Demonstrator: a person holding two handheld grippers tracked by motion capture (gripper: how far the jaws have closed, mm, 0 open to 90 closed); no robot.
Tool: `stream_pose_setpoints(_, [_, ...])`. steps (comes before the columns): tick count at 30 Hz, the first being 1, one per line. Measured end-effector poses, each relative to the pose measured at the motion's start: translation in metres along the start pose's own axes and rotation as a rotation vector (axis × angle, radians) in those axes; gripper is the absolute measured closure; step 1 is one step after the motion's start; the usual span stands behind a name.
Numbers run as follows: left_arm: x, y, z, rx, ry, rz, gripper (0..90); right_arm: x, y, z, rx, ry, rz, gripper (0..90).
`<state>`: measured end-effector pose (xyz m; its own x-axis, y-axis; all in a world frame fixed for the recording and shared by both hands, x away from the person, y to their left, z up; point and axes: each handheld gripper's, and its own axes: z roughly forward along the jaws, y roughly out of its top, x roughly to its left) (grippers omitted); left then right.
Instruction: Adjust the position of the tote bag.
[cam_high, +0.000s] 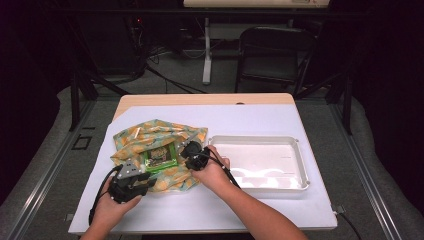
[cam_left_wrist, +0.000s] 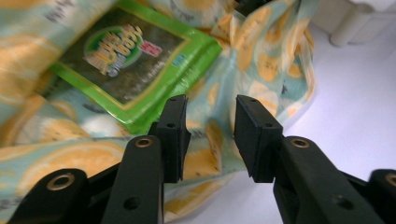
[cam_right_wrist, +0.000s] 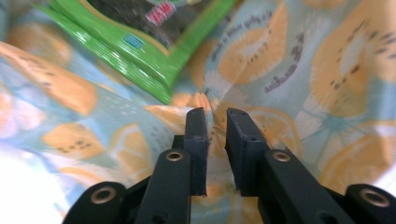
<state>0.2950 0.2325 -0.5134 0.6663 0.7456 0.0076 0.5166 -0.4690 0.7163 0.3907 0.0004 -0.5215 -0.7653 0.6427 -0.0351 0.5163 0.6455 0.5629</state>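
Cloth (cam_high: 150, 137) printed with orange citrus slices lies crumpled left of centre in the high view, a glossy green packet (cam_high: 160, 157) on it, beside a white rectangular tray (cam_high: 300, 165). Left gripper view: left gripper (cam_left_wrist: 210, 135) parted, empty, above cloth. Right gripper view: right gripper (cam_right_wrist: 215, 140) narrowly apart over a fold, empty.

We see a soft, matt cloth printed with orange citrus slices (cam_high: 170, 137), creased where it lies. On it we find a glossy green plastic packet (cam_left_wrist: 135, 60). We note a smooth white plastic tray (cam_high: 300, 165), a matt white table cover (cam_high: 260, 117) and pale wood table edge (cam_high: 200, 99).
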Motion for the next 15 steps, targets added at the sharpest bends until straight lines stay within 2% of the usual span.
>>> stream_pose_setpoints(3, [0.003, 0.005, -0.005, -0.023, 0.016, -0.006, 62.8, 0.003, 0.001, -0.010, -0.035, 0.017, -0.008, 74.1])
stream_pose_setpoints(8, [0.010, 0.018, -0.018, -0.044, 0.044, 0.015, 61.6, 0.006, 0.004, -0.024, -0.084, 0.039, -0.021, 71.0])
stream_pose_setpoints(10, [0.016, 0.025, -0.024, -0.055, 0.053, 0.015, 60.7, 0.007, 0.006, -0.029, -0.118, 0.047, -0.010, 70.2])
stream_pose_setpoints(15, [0.034, 0.043, -0.029, -0.072, 0.077, -0.008, 58.7, 0.003, 0.015, -0.039, -0.152, 0.055, -0.015, 67.4])
